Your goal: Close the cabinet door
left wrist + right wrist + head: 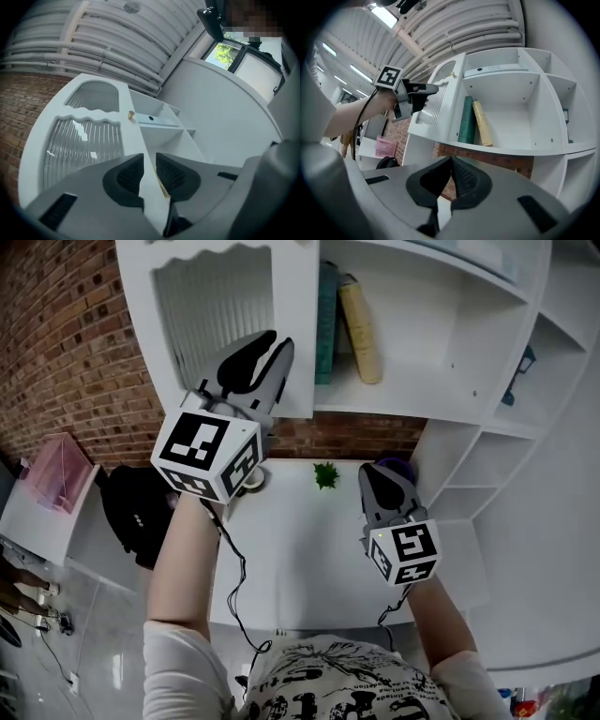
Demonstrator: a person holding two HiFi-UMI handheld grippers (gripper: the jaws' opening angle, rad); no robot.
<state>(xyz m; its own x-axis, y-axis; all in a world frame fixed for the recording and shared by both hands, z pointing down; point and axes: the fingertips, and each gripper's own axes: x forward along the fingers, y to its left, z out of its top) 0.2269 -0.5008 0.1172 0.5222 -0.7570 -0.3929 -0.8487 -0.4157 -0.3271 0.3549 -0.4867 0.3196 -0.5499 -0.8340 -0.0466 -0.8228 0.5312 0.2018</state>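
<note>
A red brick wall point(66, 343) backs a white shelf unit point(450, 343) over a smooth worktop point(300, 549). At the unit's left edge the open cabinet door point(292, 296), ribbed glass in a scalloped frame, is pinched by the left gripper point(149, 164). The right gripper point(451, 163) is closed, empty. The slick painted edge could slip from the pads if swung abruptly.

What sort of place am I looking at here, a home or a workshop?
Likely a home-style study corner staged inside an industrial hall: a white cabinet with books over a desk, a brick wall, and bare pipes across the ceiling.
</note>
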